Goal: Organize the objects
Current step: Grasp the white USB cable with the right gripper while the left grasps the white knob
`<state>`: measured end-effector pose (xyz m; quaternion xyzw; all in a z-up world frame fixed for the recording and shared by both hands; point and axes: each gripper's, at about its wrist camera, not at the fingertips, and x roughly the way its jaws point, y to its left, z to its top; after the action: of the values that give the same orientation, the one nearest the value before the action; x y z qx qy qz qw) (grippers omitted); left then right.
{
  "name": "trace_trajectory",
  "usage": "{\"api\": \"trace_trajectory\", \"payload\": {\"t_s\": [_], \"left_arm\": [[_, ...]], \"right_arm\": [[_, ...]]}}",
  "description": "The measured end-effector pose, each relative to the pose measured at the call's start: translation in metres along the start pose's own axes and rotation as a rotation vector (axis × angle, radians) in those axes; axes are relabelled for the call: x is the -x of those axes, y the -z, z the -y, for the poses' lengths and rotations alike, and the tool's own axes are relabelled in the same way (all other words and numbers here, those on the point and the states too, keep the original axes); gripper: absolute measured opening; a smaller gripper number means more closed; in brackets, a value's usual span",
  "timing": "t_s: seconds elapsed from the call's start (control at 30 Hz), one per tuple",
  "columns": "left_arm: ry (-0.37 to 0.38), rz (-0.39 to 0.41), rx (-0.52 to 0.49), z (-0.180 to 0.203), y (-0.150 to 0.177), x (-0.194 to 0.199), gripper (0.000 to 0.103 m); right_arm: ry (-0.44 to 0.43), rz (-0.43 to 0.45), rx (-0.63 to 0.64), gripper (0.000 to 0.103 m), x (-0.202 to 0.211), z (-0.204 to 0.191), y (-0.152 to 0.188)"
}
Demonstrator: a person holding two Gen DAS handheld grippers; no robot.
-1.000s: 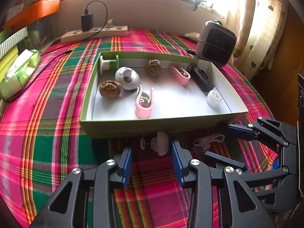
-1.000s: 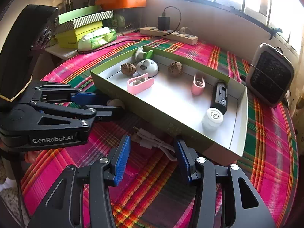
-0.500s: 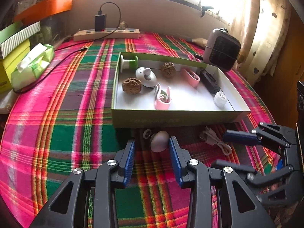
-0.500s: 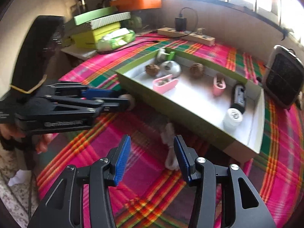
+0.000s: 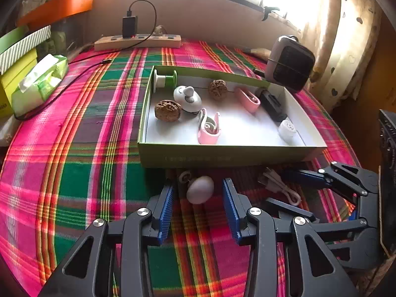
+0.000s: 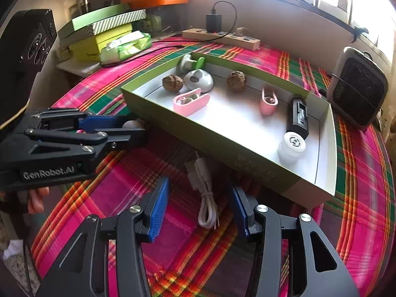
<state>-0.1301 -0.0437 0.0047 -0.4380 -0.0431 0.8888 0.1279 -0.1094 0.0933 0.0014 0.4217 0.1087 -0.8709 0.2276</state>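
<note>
A shallow green box (image 5: 222, 157) (image 6: 198, 133) with a white floor holds two walnuts, a white round gadget, a green spool, two pink clips, a black device and a small white bottle. In front of its near wall a white egg-shaped thing (image 5: 200, 189) (image 6: 132, 123) lies on the plaid cloth between the blue pads of my left gripper (image 5: 198, 190) (image 6: 135, 130). Those jaws are opening and their pads stand clear of it. A coiled white cable (image 6: 206, 198) (image 5: 279, 185) lies lengthwise between the fingers of my right gripper (image 6: 198, 189) (image 5: 284, 189), which is open and does not touch it.
A grey speaker-like box (image 5: 289, 63) stands right of the green box. At the back are a power strip (image 5: 137, 42) with a plugged charger, a wipes pack (image 5: 39, 81), stacked boxes and an orange tray. A person's fingers (image 6: 37, 199) show under the left gripper.
The left jaws narrowed and then widened around the egg-shaped thing. Both views drew back from the box a little. The cable, once diagonal, now lies centred and lengthwise between the right fingers.
</note>
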Motion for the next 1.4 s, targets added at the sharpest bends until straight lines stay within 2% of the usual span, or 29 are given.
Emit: {"api": "trace_trajectory", "payload": {"t_s": [0.1,0.3,0.4,0.5,0.57,0.63,1.4], "left_arm": [[-0.047,-0.001,-0.01,0.0021,-0.001,-0.0025,0.037],[-0.039,0.002,0.005,-0.001,-0.0018,-0.0025,0.037],[-0.044,0.002,0.005,-0.0023,-0.0025,-0.002,0.035],[-0.047,0.003,0.012,-0.0032,-0.0026,-0.002,0.028],[-0.045,0.005,0.016,-0.0035,-0.0024,-0.002,0.028],[-0.046,0.004,0.016,-0.0033,-0.0025,-0.002,0.028],[-0.04,0.012,0.018,-0.0051,-0.0007,0.0017,0.028]], "right_arm": [[0.007,0.001,-0.013,0.049,-0.0013,0.0008,-0.001],[0.009,0.002,-0.02,0.047,-0.001,0.0017,-0.001],[0.016,0.005,-0.024,0.04,-0.0003,0.0019,-0.0009],[0.023,0.007,-0.034,0.033,0.0003,0.0044,-0.0005],[0.026,0.008,-0.039,0.029,0.0008,0.0053,-0.0002],[0.032,0.01,-0.042,0.02,0.0013,0.0057,-0.0005],[0.014,0.017,-0.052,0.019,0.0059,0.0043,0.0006]]}}
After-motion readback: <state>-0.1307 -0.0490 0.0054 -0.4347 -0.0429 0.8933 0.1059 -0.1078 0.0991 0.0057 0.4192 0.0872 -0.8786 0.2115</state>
